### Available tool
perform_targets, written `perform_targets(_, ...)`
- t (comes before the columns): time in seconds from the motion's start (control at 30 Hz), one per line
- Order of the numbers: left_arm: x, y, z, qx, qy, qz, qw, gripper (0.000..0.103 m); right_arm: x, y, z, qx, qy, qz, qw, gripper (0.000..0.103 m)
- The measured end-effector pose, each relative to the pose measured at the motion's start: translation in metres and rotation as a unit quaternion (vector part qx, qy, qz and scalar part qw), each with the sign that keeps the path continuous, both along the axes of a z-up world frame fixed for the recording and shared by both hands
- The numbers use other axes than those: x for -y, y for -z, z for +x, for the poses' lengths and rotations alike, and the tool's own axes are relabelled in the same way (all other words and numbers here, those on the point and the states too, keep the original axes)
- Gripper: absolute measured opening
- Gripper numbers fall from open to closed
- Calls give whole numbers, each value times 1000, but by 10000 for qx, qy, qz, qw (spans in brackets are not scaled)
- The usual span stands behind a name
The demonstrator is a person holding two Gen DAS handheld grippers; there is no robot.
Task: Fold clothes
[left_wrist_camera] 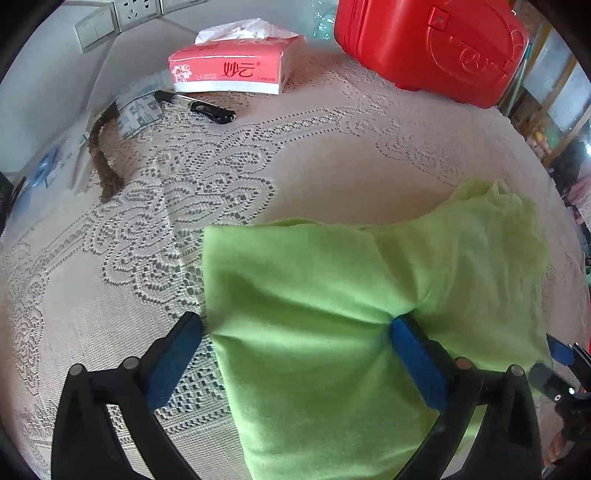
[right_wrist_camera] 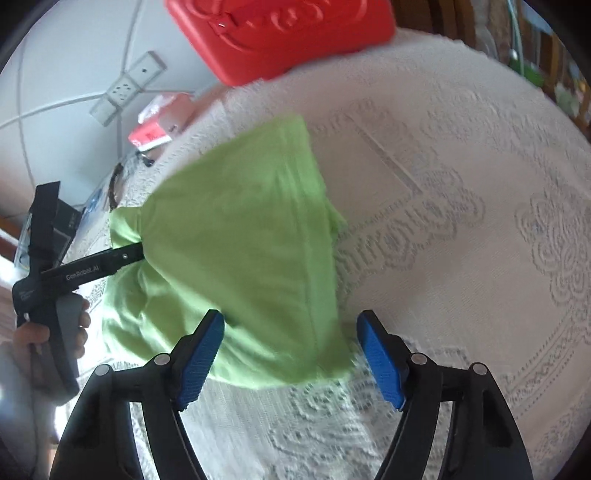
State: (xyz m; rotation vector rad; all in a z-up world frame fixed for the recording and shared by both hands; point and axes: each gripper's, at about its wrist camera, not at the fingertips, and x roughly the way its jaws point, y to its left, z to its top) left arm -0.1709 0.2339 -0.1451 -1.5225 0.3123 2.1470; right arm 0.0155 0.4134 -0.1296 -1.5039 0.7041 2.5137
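Observation:
A light green garment (left_wrist_camera: 332, 295) lies partly folded on the lace tablecloth (left_wrist_camera: 110, 258). My left gripper (left_wrist_camera: 293, 330) stands open over its near left part. One blue pad sits at the cloth's left edge, and the other pad's fingertip (left_wrist_camera: 402, 328) dents the fabric into radiating creases. In the right wrist view the garment (right_wrist_camera: 240, 229) bulges up, with one left finger (right_wrist_camera: 110, 260) running into its fold. My right gripper (right_wrist_camera: 290, 325) is open, and the garment's near end lies between its blue pads; that view is blurred.
At the back stand a red plastic case (left_wrist_camera: 436, 44) and a pink tissue pack (left_wrist_camera: 232, 66). A black pen (left_wrist_camera: 195, 105), printed papers (left_wrist_camera: 140, 110) and a brown braided cord (left_wrist_camera: 101, 162) lie at the far left. Wall sockets (left_wrist_camera: 136, 13) are behind. A hand (right_wrist_camera: 79, 325) holds the left gripper.

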Motion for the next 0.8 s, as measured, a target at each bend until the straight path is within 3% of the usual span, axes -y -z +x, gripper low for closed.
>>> perform_targets(0.07,1,-3,-2,41,-5,26,10000,103,13,1,-11,-41,-146,322,9994,63)
perform_targets(0.1,1,-5,-3,62,-7,39,10000,96,18,0,-16,-53,-188,479,9987,55)
perform_targets(0.13,1,-6,-4,83,-9,51,10000,89,18,1,-19,-57,-195,422,9989,35)
perform_targets(0.2,-1,-10,-1,95,73,130,9998,64,19,2,-24,-63,-201,243,9995,24)
perform_targets(0.27,-2,-10,0,82,121,193,9997,59,17,4,-24,-112,-191,167,9996,24)
perform_targets(0.47,0,-7,-5,138,3,328,9994,59,8,9,-17,-342,-122,-128,9993,25)
perform_targets(0.53,0,-8,-4,287,-18,429,9987,45,9,10,-19,-329,-114,-151,9993,25)
perform_targets(0.57,-1,-10,-3,426,-4,575,9974,27,11,9,-19,-255,-146,-82,9995,25)
perform_targets(0.67,-2,-6,-6,509,-49,688,9963,26,20,8,-19,-72,-257,158,9995,24)
perform_targets(0.8,-2,-2,-14,595,-88,832,9947,26,18,10,-18,-144,-281,175,9993,20)
